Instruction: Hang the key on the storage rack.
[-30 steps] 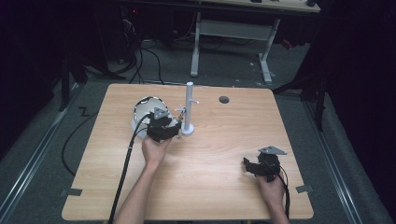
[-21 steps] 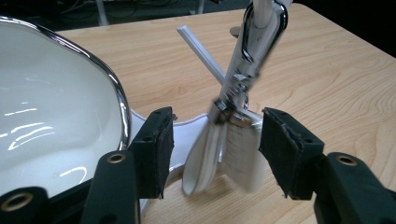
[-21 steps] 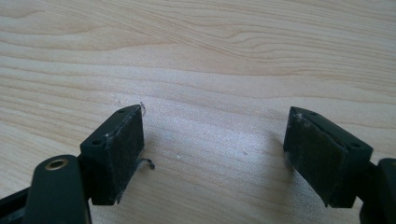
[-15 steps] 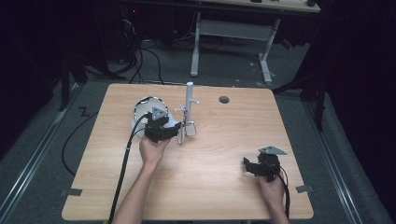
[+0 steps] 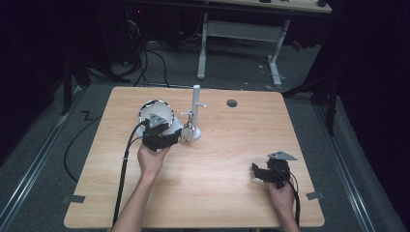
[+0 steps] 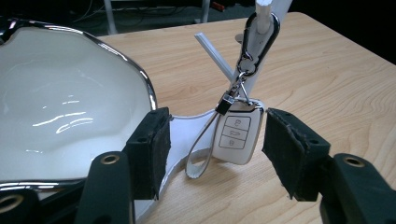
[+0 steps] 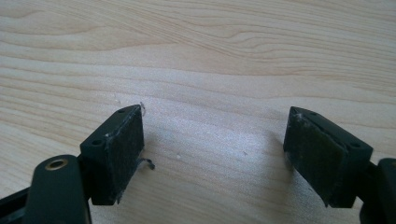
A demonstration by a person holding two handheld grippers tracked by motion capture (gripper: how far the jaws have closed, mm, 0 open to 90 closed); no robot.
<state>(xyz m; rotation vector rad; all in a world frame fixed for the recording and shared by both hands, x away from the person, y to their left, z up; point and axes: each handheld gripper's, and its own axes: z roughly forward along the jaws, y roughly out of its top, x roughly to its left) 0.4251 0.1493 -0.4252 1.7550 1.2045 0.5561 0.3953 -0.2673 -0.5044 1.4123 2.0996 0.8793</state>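
Note:
A white car key fob point(image 6: 236, 137) hangs by a metal carabiner point(image 6: 257, 42) from a peg of the white stand point(image 5: 196, 104) at mid-table; its lower edge touches the wood. My left gripper point(image 6: 217, 140) points at it. Its jaws have just been opening and now stand apart on either side of the fob, pads off it. In the high view the left gripper point(image 5: 178, 137) is just left of the fob point(image 5: 187, 131). My right gripper point(image 5: 256, 172) rests near the front right of the table, and in its own view the right gripper point(image 7: 212, 144) is open over bare wood.
A white bowl with a chrome rim point(image 6: 140, 77) sits right beside the left jaw, left of the stand; its rim point(image 5: 145, 108) shows behind the left gripper in the high view. A dark round grommet point(image 5: 232, 103) lies at the table's back. A cable trails off the left edge.
The left gripper's jaws have opened and let go of the key fob, which now hangs from the stand's peg. The left hand has drawn back slightly. The right hand stayed still.

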